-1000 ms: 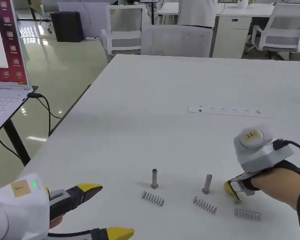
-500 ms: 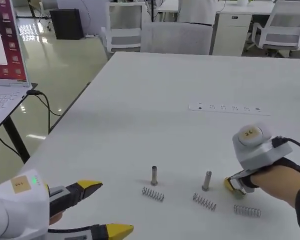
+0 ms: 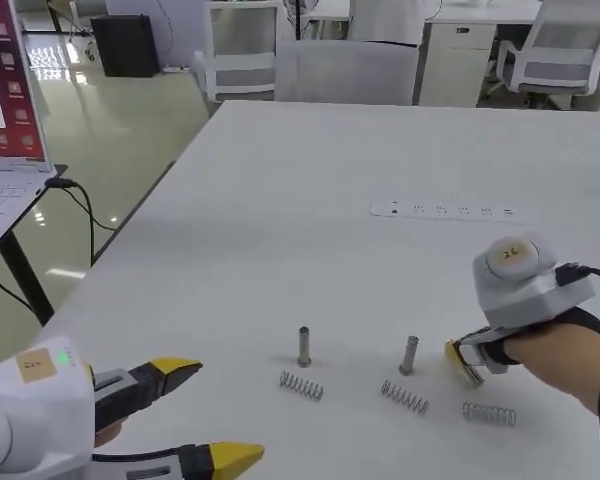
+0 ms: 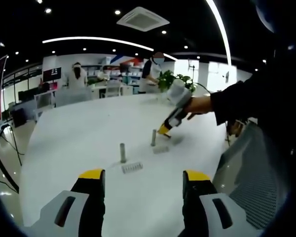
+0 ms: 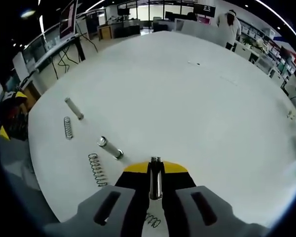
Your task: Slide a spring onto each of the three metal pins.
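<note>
Two metal pins stand upright on the white table, the left pin [image 3: 303, 346] and the middle pin [image 3: 409, 355]. A spring lies in front of each: the left spring [image 3: 301, 385] and the middle spring [image 3: 404, 397]. A third spring [image 3: 489, 413] lies further right. My right gripper [image 3: 465, 362] is just right of the middle pin, above the third spring, and is shut on the third pin [image 5: 155, 180], which sticks out between its jaws. My left gripper [image 3: 202, 415] hovers open at the near left edge, empty, with its yellow fingertips [image 4: 91, 175] pointing at the pins.
A white power strip [image 3: 445, 211] lies further back on the table [image 3: 330, 200]. An open laptop [image 3: 5, 110] sits on a side desk at the far left. Office chairs [image 3: 345, 70] stand behind the table's far edge.
The head camera has shifted slightly. The right gripper has stayed shut on its pin near the third spring, and the left gripper has stayed open at the near edge.
</note>
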Demonstrator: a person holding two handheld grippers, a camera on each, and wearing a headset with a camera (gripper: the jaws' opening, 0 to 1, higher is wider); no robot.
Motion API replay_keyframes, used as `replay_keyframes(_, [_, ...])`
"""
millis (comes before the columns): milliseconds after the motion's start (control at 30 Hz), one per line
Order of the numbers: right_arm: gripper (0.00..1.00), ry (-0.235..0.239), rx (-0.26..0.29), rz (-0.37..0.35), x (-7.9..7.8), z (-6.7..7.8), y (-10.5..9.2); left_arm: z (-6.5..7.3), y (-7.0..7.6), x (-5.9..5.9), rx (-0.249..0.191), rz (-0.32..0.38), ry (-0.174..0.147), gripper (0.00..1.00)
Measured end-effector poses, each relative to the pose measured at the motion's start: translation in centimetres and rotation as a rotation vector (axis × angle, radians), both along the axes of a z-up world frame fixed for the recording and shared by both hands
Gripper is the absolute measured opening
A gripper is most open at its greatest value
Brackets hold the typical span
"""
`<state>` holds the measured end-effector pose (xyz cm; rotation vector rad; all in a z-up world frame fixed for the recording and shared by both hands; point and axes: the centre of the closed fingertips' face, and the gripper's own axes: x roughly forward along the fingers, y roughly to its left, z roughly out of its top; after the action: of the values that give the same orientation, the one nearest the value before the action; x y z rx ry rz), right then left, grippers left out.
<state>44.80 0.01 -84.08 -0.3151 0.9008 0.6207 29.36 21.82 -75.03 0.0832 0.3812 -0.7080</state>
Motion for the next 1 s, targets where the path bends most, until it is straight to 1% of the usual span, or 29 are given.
replay_keyframes(267, [0.05,-0.036,0.025,-0.007,-0.9,1.1,-0.7,0.1,-0.2,-0.1,0.005,-0.01,-0.004,0.59])
replay_keyframes(467, [0.05,-0.064,0.039,-0.006,-1.4,1.7,-0.9,0.1,-0.3,-0.2,0.01,-0.015,-0.008,0.59])
replay_keyframes(667, [0.05,-0.082,0.05,-0.008,-1.8,2.2,-1.2,0.1,-0.4,-0.3,0.013,-0.018,-0.012,0.59])
replay_keyframes(800, [0.05,-0.081,0.063,-0.023,-1.8,2.1,-1.5,0.1,-0.4,-0.4,0.015,-0.021,-0.012,0.59])
replay_keyframes(1000, [0.05,-0.097,0.071,-0.027,-1.9,2.2,-1.6,0.1,-0.5,-0.4,0.014,-0.024,-0.013,0.59])
